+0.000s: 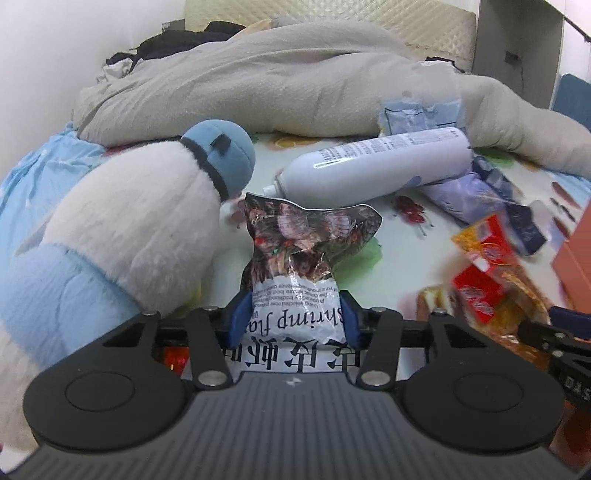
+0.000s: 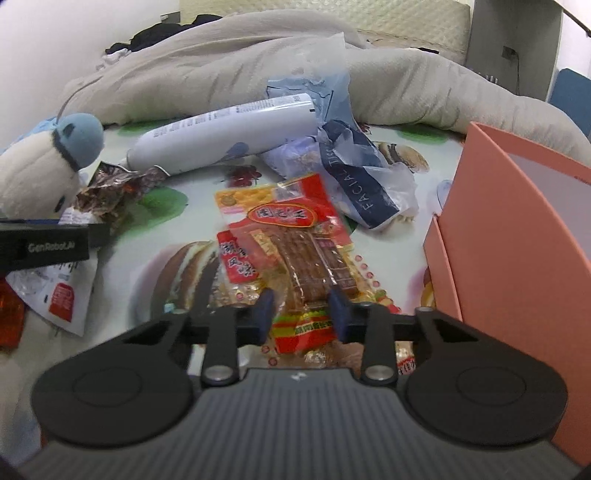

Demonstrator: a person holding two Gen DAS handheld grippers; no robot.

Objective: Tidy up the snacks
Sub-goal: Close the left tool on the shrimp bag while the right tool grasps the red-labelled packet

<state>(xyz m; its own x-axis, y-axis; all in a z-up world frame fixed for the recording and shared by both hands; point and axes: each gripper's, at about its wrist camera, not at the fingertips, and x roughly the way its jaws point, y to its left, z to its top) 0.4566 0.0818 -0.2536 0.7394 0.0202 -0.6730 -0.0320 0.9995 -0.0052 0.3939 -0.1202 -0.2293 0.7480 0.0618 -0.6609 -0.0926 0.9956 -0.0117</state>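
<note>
Both claws grip: left claw (image 1: 293,314) holds shrimp bag (image 1: 295,273), right claw (image 2: 301,314) jerky pack (image 2: 295,254); next, lift into the pink box (image 2: 517,240), lower right.

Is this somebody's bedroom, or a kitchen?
Most likely a bedroom. Everything lies on a bed: there is a rumpled beige duvet, a quilted headboard behind it, and a plush toy beside the snack packets on a food-print sheet.
</note>
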